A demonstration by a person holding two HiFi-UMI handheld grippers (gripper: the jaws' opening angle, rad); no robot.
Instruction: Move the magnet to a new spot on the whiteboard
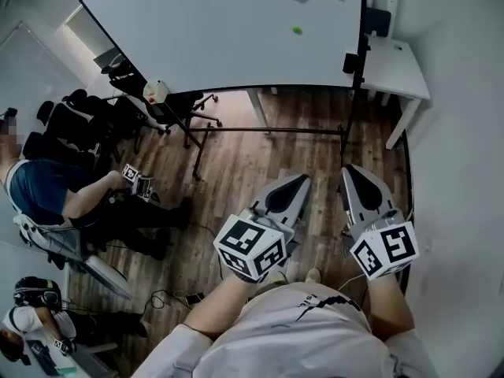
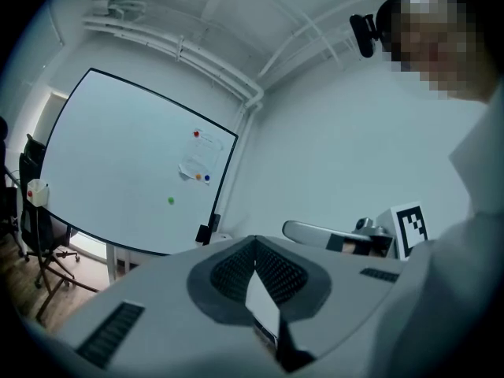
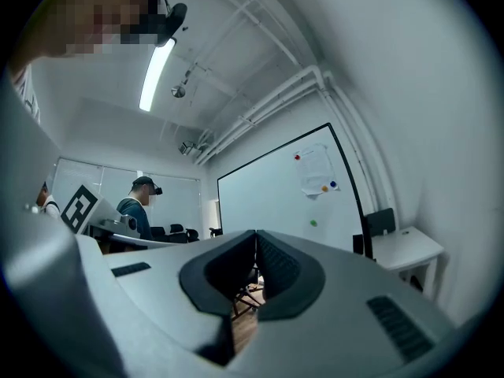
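Both grippers are being held low, well apart from the whiteboard (image 1: pixel 213 38)
The left gripper (image 1: pixel 298 181) and right gripper (image 1: pixel 351 169) are being carried with jaws closed and empty. The green magnet (image 1: pixel 297 30) is sitting alone on the board's right half, far ahead, roughly in line with the left gripper; neither is judged clearly nearer.

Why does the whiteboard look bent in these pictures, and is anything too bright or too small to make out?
Head view: the wide lens bows the whiteboard edges. Left gripper view: the fisheye lens curves the board strongly, the green magnet is only a tiny dot, and the rim fades to black. Right gripper view: the ceiling light glares white, with the same round dark border.
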